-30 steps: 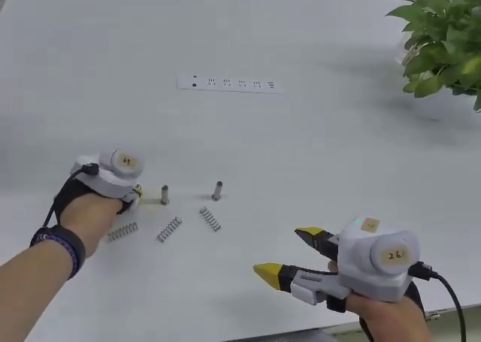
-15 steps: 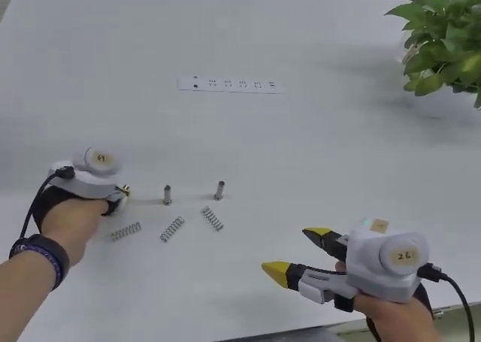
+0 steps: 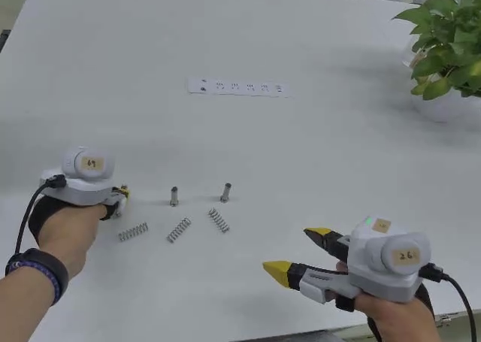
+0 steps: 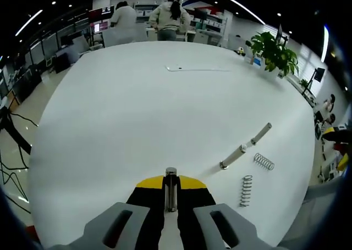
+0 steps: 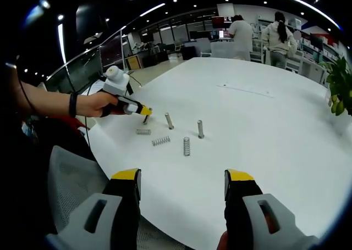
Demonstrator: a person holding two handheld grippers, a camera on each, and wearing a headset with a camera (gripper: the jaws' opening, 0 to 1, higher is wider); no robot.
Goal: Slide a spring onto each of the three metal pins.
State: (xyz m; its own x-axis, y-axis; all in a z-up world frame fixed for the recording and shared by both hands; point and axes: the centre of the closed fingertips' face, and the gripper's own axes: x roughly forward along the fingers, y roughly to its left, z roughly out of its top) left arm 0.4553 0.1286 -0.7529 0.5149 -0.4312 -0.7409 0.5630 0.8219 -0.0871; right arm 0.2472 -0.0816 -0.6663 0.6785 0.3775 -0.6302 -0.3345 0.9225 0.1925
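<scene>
My left gripper rests low at the table's left and is shut on a short metal pin, which stands upright between its yellow-tipped jaws. To its right, two more pins stand upright on the white table. Three springs lie loose just in front of them. My right gripper hovers open near the front edge, right of the springs, with nothing between its jaws. From the right gripper view the pins and springs lie ahead.
A white power strip lies flat farther back at the middle of the table. A potted plant stands at the far right corner. The table's front edge runs just below my right hand.
My left gripper has drawn away to the left from the two standing pins, keeping a pin in its jaws. The right gripper has barely moved; the head camera shifted slightly.
</scene>
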